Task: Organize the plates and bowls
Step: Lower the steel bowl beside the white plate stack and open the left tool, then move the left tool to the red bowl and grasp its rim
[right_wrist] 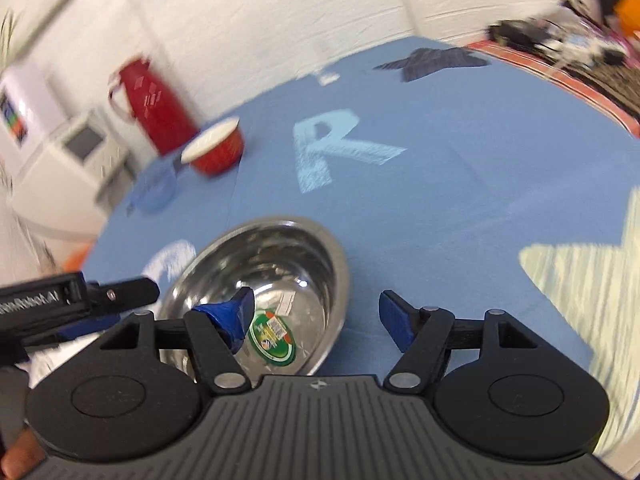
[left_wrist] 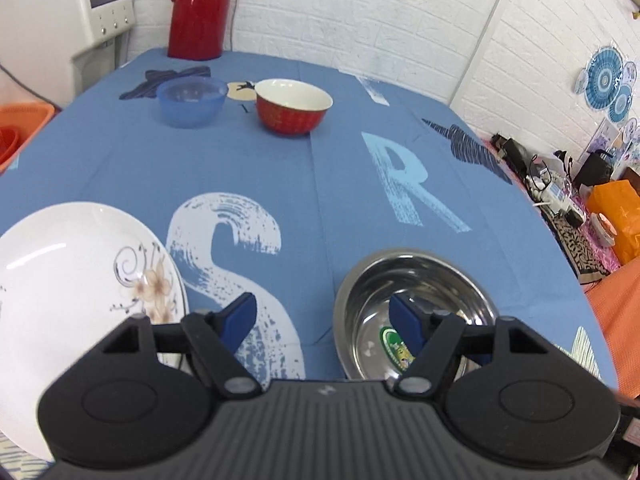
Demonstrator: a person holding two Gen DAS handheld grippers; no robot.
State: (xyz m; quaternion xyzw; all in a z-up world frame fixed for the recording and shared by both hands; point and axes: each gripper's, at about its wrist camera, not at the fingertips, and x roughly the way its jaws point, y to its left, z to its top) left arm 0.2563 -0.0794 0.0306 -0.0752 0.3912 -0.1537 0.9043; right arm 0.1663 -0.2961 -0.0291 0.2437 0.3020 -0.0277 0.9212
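Note:
A steel bowl [left_wrist: 416,304] with a green sticker inside sits on the blue tablecloth near the front edge. My left gripper [left_wrist: 324,322] hangs open above the cloth, its right finger over the bowl's rim and the white flowered plate [left_wrist: 80,280] at its left. In the blurred right wrist view the same steel bowl [right_wrist: 272,272] lies below my right gripper [right_wrist: 318,322], which is open with its left finger over the bowl. Far back stand a red bowl [left_wrist: 294,106] with a white inside and a translucent blue bowl [left_wrist: 191,100].
A tall red thermos [left_wrist: 199,8] stands at the table's far edge, with a white appliance [left_wrist: 60,20] to its left. An orange basket [left_wrist: 20,128] sits off the left side. Clutter and an orange bag [left_wrist: 616,208] lie beyond the right edge. The left gripper's body [right_wrist: 60,304] shows at left.

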